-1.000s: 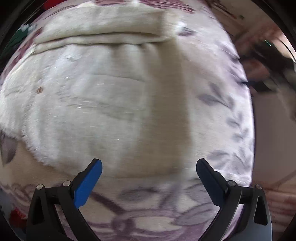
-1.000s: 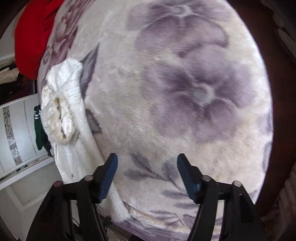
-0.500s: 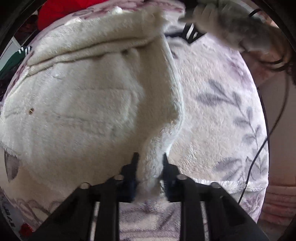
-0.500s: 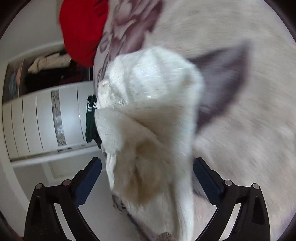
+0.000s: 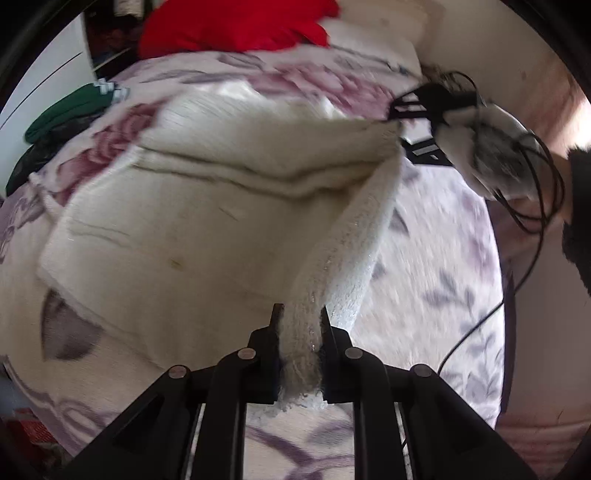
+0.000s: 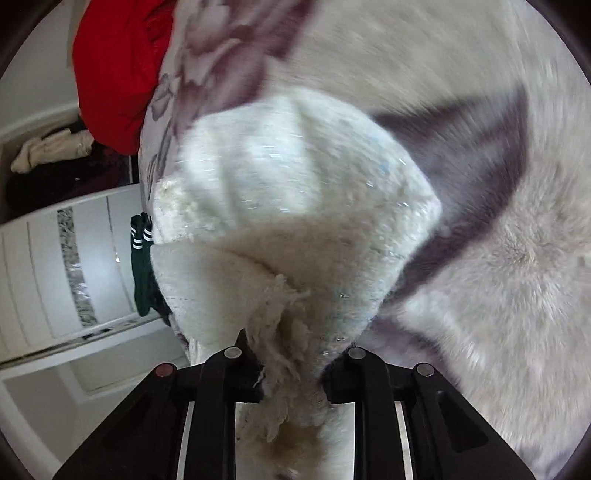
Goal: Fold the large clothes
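Observation:
A cream fleece garment (image 5: 192, 221) lies spread on a floral bed blanket (image 5: 436, 266). My left gripper (image 5: 298, 332) is shut on the garment's near right edge and holds it lifted as a taut strip. My right gripper shows in the left wrist view (image 5: 406, 110) at the garment's far right corner. In the right wrist view my right gripper (image 6: 291, 354) is shut on a bunched corner of the same garment (image 6: 295, 206), which fills the middle of the frame.
A red garment (image 5: 236, 26) lies at the head of the bed. A green garment with white stripes (image 5: 74, 110) lies at the left edge. White wardrobe doors (image 6: 55, 273) stand beside the bed. A black cable (image 5: 532, 206) hangs at the right.
Both grippers went from open to shut on the cream garment. The left one closed first on the near edge and lifted it; the right one closed on the far corner.

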The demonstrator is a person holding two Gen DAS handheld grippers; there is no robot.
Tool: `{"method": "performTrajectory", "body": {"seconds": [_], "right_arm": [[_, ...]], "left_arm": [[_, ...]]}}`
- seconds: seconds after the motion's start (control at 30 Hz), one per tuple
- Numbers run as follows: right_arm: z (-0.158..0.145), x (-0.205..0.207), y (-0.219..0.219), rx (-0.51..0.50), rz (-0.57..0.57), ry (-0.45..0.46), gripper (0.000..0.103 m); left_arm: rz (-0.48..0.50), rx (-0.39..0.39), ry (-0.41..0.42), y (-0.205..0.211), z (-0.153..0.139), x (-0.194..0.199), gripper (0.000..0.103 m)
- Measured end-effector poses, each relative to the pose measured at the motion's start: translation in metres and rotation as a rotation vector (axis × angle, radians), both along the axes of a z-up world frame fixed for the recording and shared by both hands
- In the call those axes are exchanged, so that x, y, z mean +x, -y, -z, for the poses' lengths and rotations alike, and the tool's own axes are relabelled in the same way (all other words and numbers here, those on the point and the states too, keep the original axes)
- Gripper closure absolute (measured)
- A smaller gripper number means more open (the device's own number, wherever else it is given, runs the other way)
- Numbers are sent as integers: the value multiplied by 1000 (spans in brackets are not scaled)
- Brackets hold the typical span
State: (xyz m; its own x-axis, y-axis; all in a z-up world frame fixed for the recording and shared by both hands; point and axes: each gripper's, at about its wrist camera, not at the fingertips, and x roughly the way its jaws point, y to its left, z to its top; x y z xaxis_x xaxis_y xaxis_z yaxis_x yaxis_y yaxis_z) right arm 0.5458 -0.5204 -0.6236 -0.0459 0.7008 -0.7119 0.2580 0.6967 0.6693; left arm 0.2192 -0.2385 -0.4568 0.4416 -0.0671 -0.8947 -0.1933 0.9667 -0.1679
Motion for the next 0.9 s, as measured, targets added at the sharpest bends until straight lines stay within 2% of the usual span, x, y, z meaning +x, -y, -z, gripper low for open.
{"method": "performTrajectory", "body": {"seconds": [0.13, 0.2, 0.3, 0.37, 0.4, 0.47, 0.6, 0.7, 0.8, 0.87, 0.9], "right_arm": [[-62, 12, -51, -103, -40, 21, 83], [-92, 21, -79, -164, -68, 32, 83], [-119, 29, -148, -264, -108, 46, 83], [-125, 33, -196, -320, -135, 52, 83], [-125, 35, -233, -353, -153, 54, 83], [-121, 37, -280, -398, -170, 51, 83], [-91, 35, -385, -527, -246, 62, 83], [-62, 30, -433, -619, -268, 52, 83], [-40, 31, -454, -699, -277, 47, 83], [-32, 34, -459, -719, -280, 18, 77], [-32, 36, -461, -674, -284, -1, 61]], "left_arm": [[-97, -107, 24, -73, -24, 1, 91], [-144, -156, 32, -100, -22, 4, 91], [-210, -218, 37, -159, -20, 3, 91], [-256, -263, 29, -202, -12, -1, 91], [-275, -285, 23, -221, -7, -4, 91], [-313, -309, 10, -262, 8, -7, 91], [-370, -355, -25, -324, 45, -15, 91], [-397, -401, -57, -354, 82, -15, 91], [-398, -454, -94, -367, 114, -12, 90], [-405, -520, -110, -380, 123, -12, 87], [-403, -561, -120, -385, 123, -13, 84]]}}
